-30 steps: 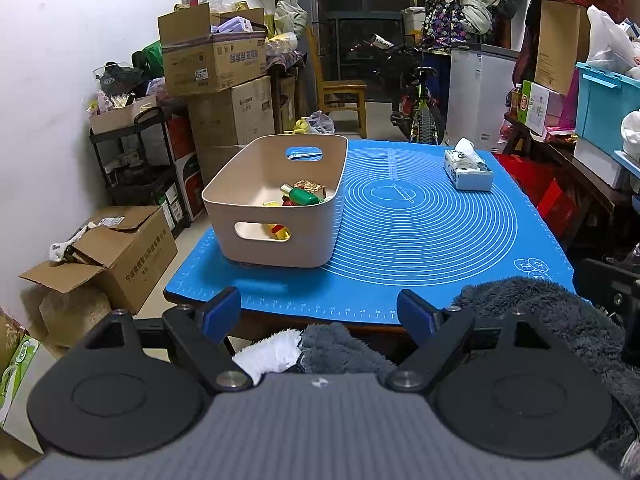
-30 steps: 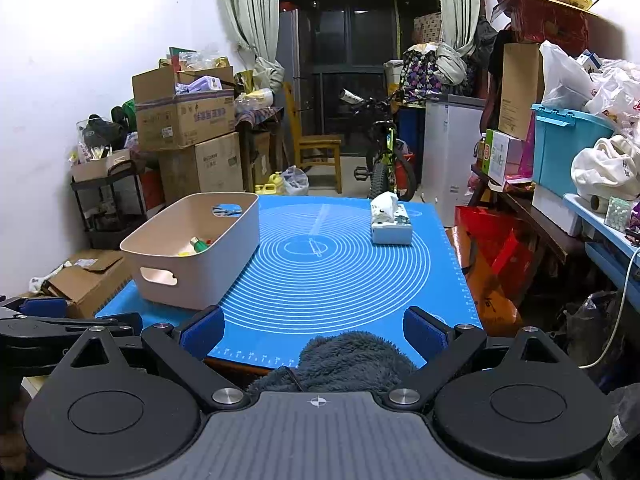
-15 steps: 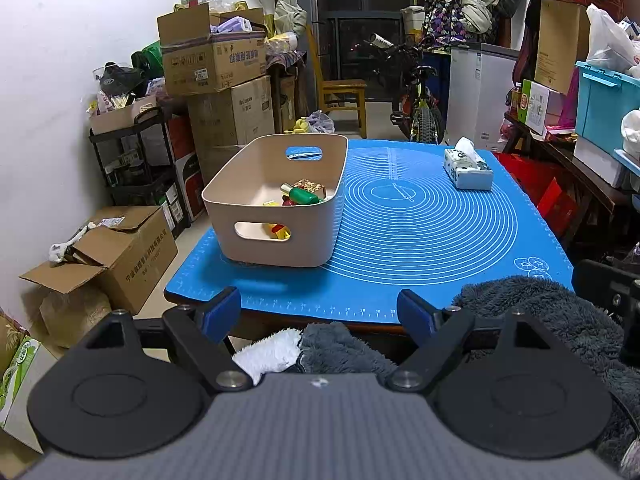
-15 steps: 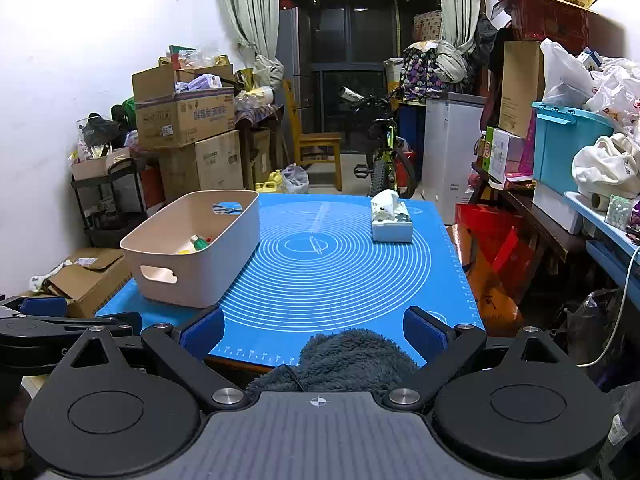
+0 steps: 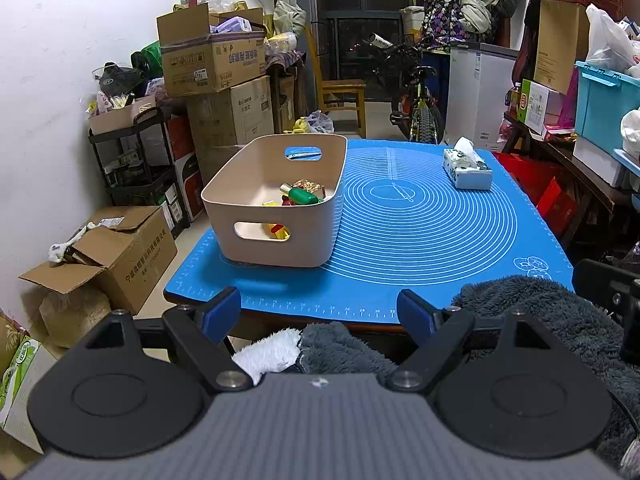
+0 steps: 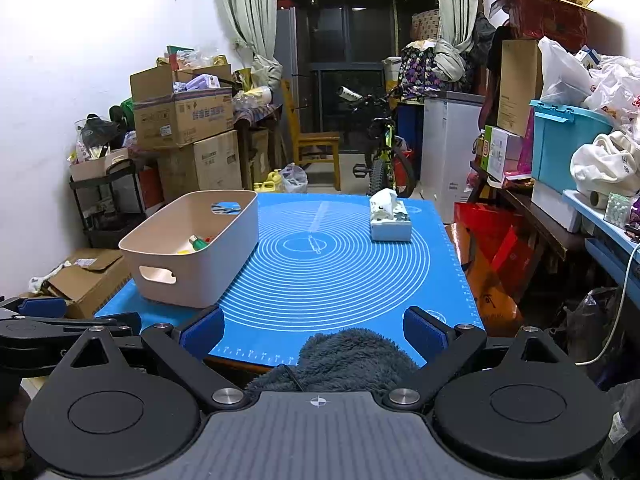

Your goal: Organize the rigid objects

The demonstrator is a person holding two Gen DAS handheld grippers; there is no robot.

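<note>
A beige plastic bin (image 5: 280, 240) with cut-out handles stands on the left of the blue mat (image 5: 420, 232); it also shows in the right wrist view (image 6: 200, 264). Inside lie a green bottle (image 5: 306, 196), a gold-red box (image 5: 309, 186) and small yellow and red pieces. My left gripper (image 5: 320, 312) is open and empty, held back from the table's near edge. My right gripper (image 6: 314, 330) is open and empty, also short of the near edge. The left gripper's side (image 6: 44, 320) shows at the left of the right wrist view.
A tissue box (image 5: 467, 168) sits on the mat's far right, also in the right wrist view (image 6: 390, 222). Grey fleece (image 6: 348, 360) lies below both grippers. Cardboard boxes (image 5: 120, 252) stand left of the table, red bags (image 6: 496, 252) and shelves right, a bicycle (image 6: 384, 156) behind.
</note>
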